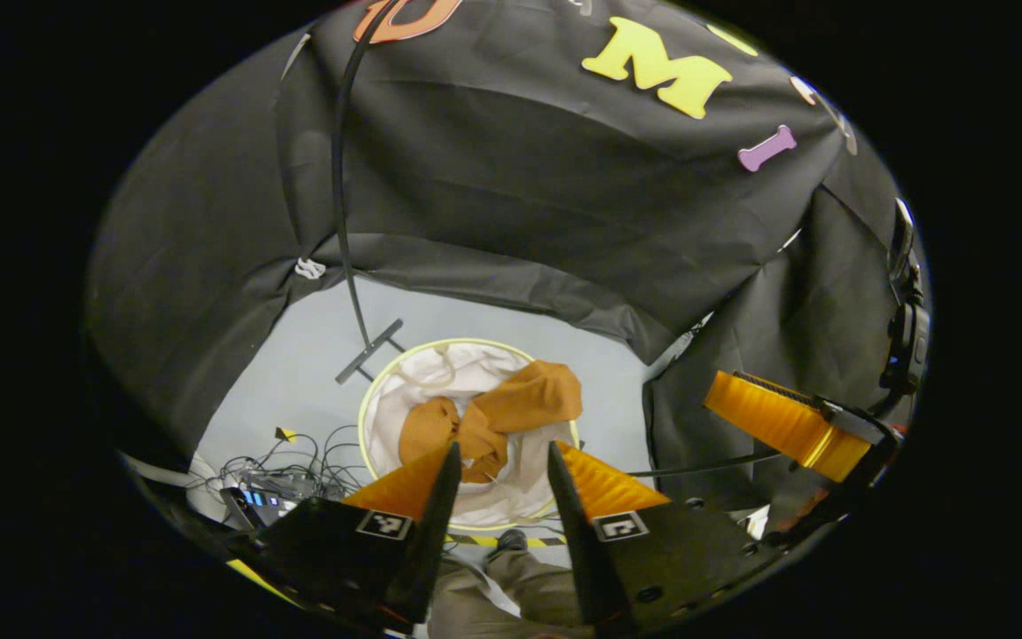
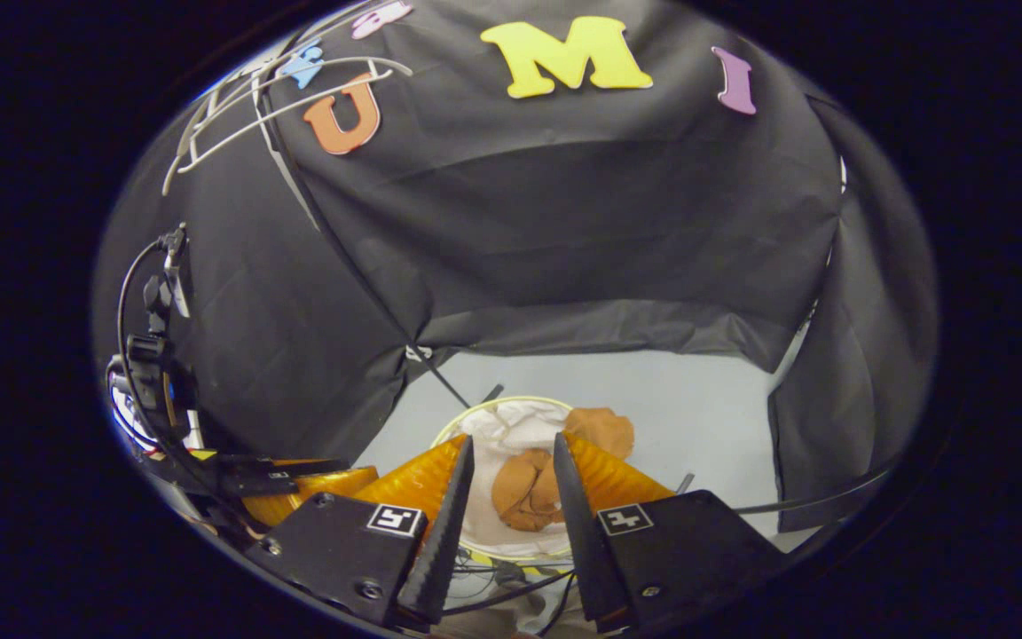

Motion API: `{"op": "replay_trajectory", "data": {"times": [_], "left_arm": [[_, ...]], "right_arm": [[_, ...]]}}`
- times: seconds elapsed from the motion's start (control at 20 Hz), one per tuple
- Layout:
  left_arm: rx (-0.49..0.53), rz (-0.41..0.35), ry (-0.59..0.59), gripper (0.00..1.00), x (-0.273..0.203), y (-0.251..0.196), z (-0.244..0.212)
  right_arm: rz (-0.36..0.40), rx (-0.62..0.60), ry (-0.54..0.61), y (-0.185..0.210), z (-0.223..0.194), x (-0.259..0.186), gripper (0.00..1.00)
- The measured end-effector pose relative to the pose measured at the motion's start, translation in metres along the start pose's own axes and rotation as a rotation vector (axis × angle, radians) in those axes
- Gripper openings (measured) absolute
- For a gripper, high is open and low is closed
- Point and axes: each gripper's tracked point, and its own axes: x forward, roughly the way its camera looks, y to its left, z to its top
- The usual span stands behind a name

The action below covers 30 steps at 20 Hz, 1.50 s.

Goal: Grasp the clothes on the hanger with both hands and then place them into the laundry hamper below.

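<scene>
- Left gripper view: the brown clothes (image 1: 498, 415) lie in the laundry hamper (image 1: 378, 417), crumpled on its white lining, and one part hangs over the far right rim; this is the state that the task asks for, though a single moment does not tell who put them there
- In the same view the left claw (image 1: 498, 461) has its two fingers spread, with a free gap between them and nothing held; the clothes are seen through this gap, below and beyond the fingertips, well apart from them
- At the right side the right claw (image 1: 782, 422) is seen from the side, higher than the hamper and away from the clothes; it seems to carry nothing
- A thin dark pole (image 1: 338, 177) goes down to a foot on the floor (image 1: 298, 364) just behind the hamper, and a bundle of cables (image 1: 289, 470) lies on the near left
- Right gripper view: the hamper (image 2: 475, 422) stands on the floor below, and the clothes (image 2: 533, 488) lie inside it, with one lump at the far right rim
- The right claw (image 2: 511, 484) is also spread and holds nothing; the clothes are between its fingertips in the picture only, in fact they are lower and apart
- White hangers (image 2: 236, 111) at the upper left carry no garment
- My judgement: nothing of the task seems left except to draw both claws away
</scene>
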Motion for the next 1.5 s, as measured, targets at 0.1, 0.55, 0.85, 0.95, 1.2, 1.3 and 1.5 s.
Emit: {"op": "replay_trajectory", "data": {"times": [0.1, 0.55, 0.85, 0.95, 1.2, 1.3, 1.5], "left_arm": [[0.022, 0.009, -0.017, 0.78, -0.008, -0.002, 0.0], [0.056, 0.098, -0.04, 0.97, -0.037, 0.008, 0.001], [0.138, 0.121, -0.107, 0.97, -0.073, 0.009, 0.022], [0.166, 0.116, -0.148, 1.0, -0.086, 0.011, 0.031], [0.229, 0.075, -0.253, 0.97, -0.118, -0.001, 0.053], [0.253, 0.062, -0.297, 0.97, -0.135, -0.013, 0.059], [0.292, 0.075, -0.413, 0.97, -0.173, -0.025, 0.066]], "right_arm": [[-0.008, 0.007, -0.016, -0.002, -0.001, -0.017, 0.59], [-0.104, 0.014, -0.014, -0.041, -0.015, -0.032, 0.73], [-0.19, 0.023, -0.013, -0.06, -0.027, -0.06, 0.81], [-0.21, 0.029, -0.044, -0.057, -0.025, -0.072, 0.81], [-0.247, 0.042, -0.169, -0.044, -0.007, -0.129, 0.81], [-0.257, 0.031, -0.224, -0.042, 0.002, -0.158, 0.83], [-0.248, 0.001, -0.327, -0.044, 0.012, -0.204, 0.81]]}}
